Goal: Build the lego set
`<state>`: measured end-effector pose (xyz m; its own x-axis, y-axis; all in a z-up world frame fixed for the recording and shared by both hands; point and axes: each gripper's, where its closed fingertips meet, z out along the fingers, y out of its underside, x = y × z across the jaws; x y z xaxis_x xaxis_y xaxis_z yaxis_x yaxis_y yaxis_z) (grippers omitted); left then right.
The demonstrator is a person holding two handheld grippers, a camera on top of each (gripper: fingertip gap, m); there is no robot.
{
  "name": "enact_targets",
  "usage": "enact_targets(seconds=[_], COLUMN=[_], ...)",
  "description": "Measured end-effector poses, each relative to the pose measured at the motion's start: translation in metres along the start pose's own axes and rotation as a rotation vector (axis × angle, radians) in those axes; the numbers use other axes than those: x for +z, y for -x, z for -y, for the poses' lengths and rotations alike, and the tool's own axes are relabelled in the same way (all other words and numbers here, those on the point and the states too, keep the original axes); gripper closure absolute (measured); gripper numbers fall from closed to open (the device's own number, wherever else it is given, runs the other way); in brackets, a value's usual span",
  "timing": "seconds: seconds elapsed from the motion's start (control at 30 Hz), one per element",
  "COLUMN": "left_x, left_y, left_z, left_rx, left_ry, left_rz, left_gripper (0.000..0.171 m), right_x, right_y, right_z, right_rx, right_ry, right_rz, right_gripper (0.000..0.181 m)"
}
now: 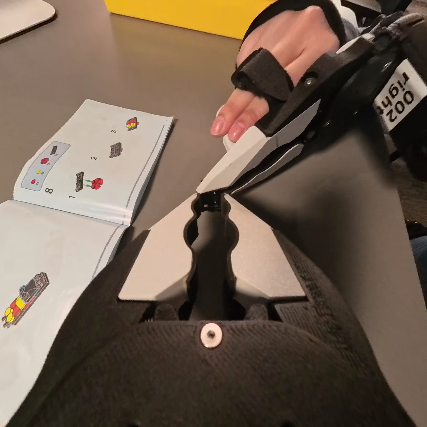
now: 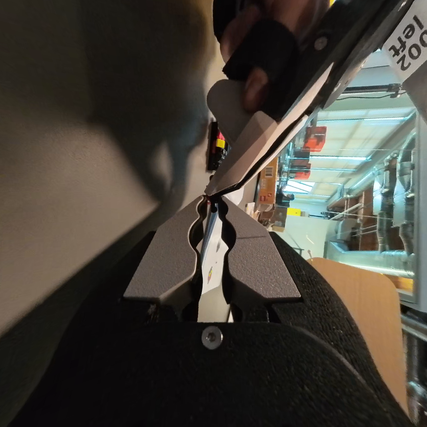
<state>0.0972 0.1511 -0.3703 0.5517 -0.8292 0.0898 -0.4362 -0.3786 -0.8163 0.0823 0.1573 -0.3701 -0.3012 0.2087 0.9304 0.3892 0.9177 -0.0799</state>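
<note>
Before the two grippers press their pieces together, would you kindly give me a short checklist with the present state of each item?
1. Left gripper closed on the small black piece: ok.
2. Right gripper closed on a tiny red and black piece: ok, though its shape cannot be told.
3. The two gripper tips meet: ok, they touch tip to tip.
4. Studs aligned between the pieces: cannot tell, hidden by the fingers.
5. Instruction booklet open and readable on the table: ok.
6. Partly built model lying clear of the grippers: ok.
</note>
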Motion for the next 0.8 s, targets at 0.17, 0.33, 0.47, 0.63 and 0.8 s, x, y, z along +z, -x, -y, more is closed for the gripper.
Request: enact_targets(seconds=[0.17, 0.33, 0.47, 0.63, 0.8], left_x=[-0.004, -0.012, -0.014, -0.011, -0.014], left_y=[0.002, 0.005, 0.008, 0.014, 0.011], left_z=[0.004, 0.008, 0.009, 0.005, 0.009], left_rx=[0.107, 0.513, 0.849, 1.02, 1.118], left_ry=[-0.02, -0.055, -0.057, -0.014, -0.035], left_rz=[0.076, 0.232, 0.403, 0.523, 0.555], left_gripper=[0.129, 0.122, 0.144, 0.165, 0.167], right_x=[-0.003, -0.004, -0.004, -0.007, -0.008], right_y=[-0.006, -0.009, -0.008, -0.012, -0.012], right_z=[-0.001, -0.001, 0.002, 0.006, 0.01], right_rx=[0.047, 0.088, 0.122, 0.21, 0.288], right_ry=[-0.015, -0.031, -0.053, -0.091, -0.114], right_rz=[-0.026, -0.033, -0.015, -0.004, 0.034], right_gripper=[0.175, 0.175, 0.175, 0.175, 0.175])
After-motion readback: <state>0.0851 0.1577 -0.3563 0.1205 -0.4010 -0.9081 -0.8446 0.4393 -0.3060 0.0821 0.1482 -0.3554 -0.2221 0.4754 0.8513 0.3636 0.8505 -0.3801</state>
